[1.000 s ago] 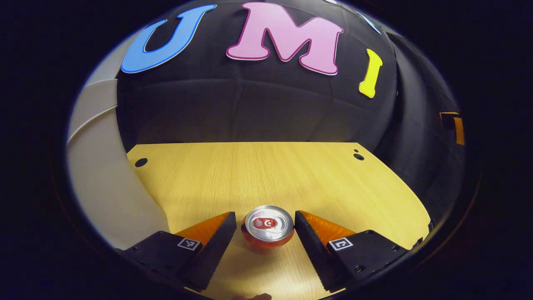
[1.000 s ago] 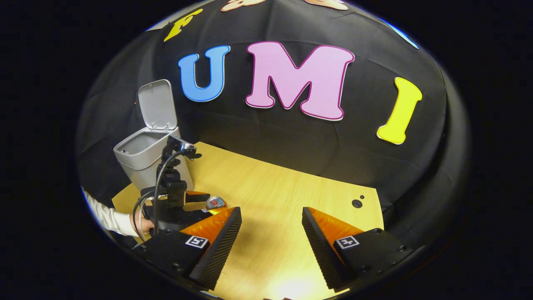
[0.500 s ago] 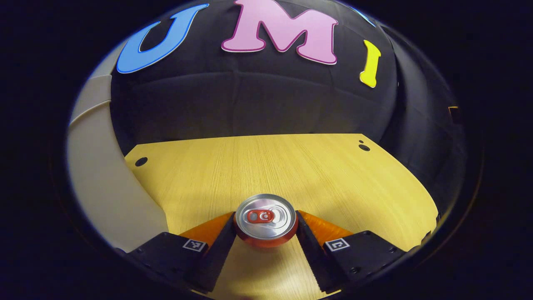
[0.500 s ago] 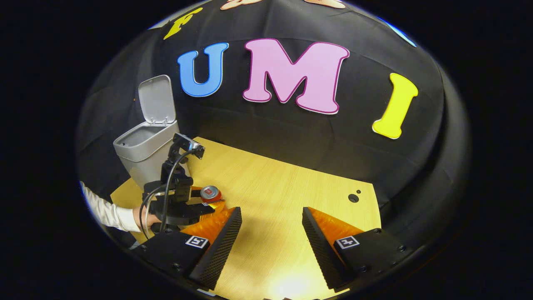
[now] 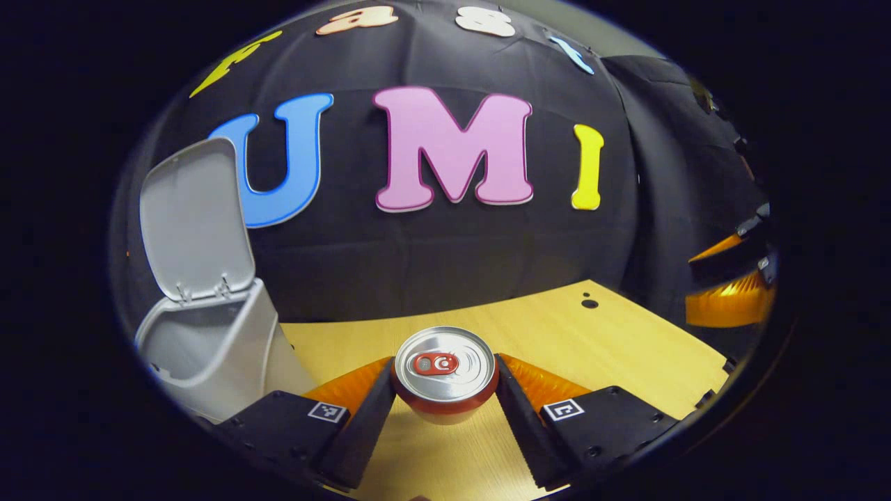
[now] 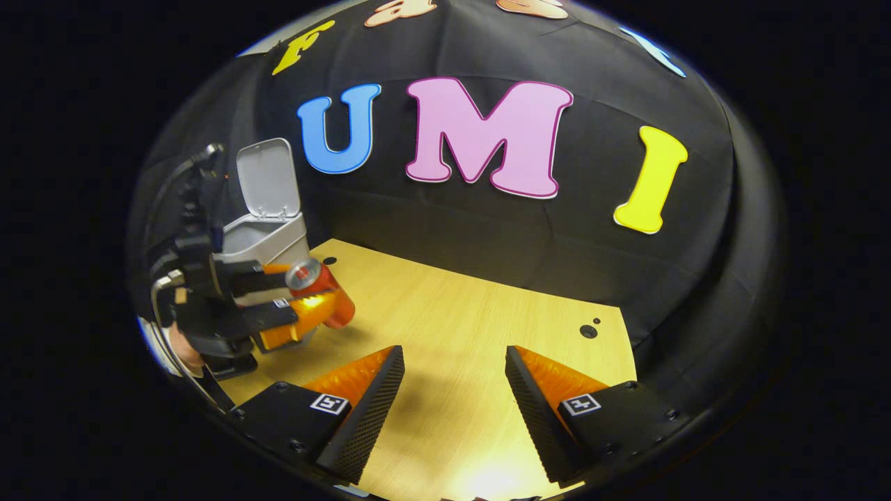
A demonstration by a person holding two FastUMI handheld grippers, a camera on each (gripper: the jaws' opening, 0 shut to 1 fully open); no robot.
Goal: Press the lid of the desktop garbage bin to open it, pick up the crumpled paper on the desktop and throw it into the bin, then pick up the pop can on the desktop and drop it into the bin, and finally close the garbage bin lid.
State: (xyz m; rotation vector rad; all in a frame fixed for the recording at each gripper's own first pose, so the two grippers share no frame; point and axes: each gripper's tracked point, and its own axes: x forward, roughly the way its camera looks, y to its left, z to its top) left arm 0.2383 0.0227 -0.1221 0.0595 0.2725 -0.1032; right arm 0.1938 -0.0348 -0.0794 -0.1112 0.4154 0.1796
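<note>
A red pop can [image 5: 445, 376] with a silver top sits between both fingers of my left gripper [image 5: 445, 390], which is shut on it. In the right gripper view the same can [image 6: 327, 296] hangs tilted above the table, held by the left gripper [image 6: 310, 299] just in front of the bin. The grey bin [image 5: 209, 348] stands at the left with its lid [image 5: 195, 219] raised upright; it shows again as the bin [image 6: 268, 236] in the right gripper view. My right gripper [image 6: 452, 390] is open over bare wood, with nothing between its fingers.
The wooden table [image 6: 459, 327] has small round holes near its far corner [image 6: 589, 331]. Black cloth walls close in behind and on the right. The other gripper's fingers [image 5: 727, 292] show at the right edge of the left gripper view. A hand [image 6: 184, 351] holds the left gripper.
My left gripper closed on the can, then lifted it off the table and carried it towards the bin. The right gripper stayed nearly still and open.
</note>
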